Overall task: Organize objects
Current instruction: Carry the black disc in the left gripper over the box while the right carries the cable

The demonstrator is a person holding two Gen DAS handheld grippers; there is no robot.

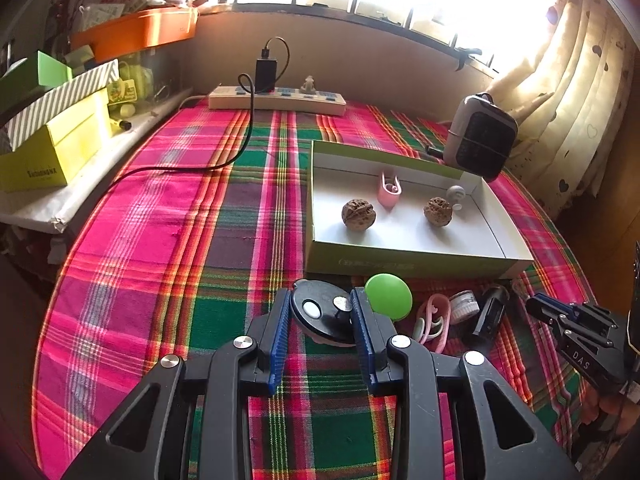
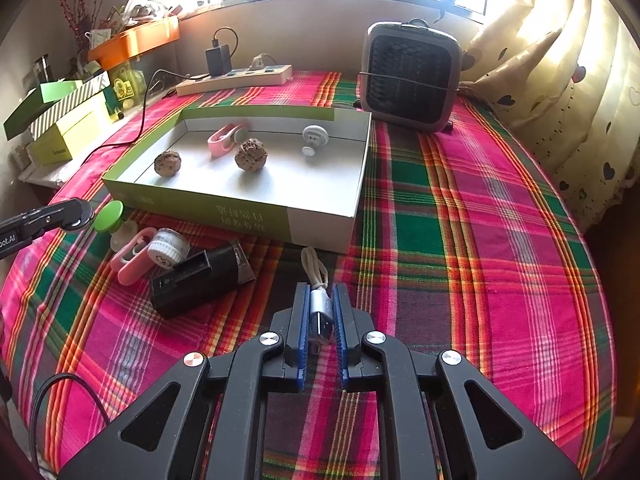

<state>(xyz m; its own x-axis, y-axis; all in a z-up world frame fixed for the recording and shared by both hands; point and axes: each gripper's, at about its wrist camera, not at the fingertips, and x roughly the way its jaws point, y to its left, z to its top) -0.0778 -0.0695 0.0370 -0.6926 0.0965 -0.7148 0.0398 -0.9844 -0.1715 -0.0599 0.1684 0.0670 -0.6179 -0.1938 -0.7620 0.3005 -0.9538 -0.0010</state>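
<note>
Left gripper: black frame, blue ribbed pads, angled downward over the plaid tablecloth, jaws clamped on a round black disc-shaped object.
Right gripper: same build, angled downward, jaws closed tight on a small silver metal connector with a short whitish cord.

A pink, green and purple plaid cloth covers the table, carrying a green-and-white box, a green-capped bottle, a pink clip and a black case.
</note>
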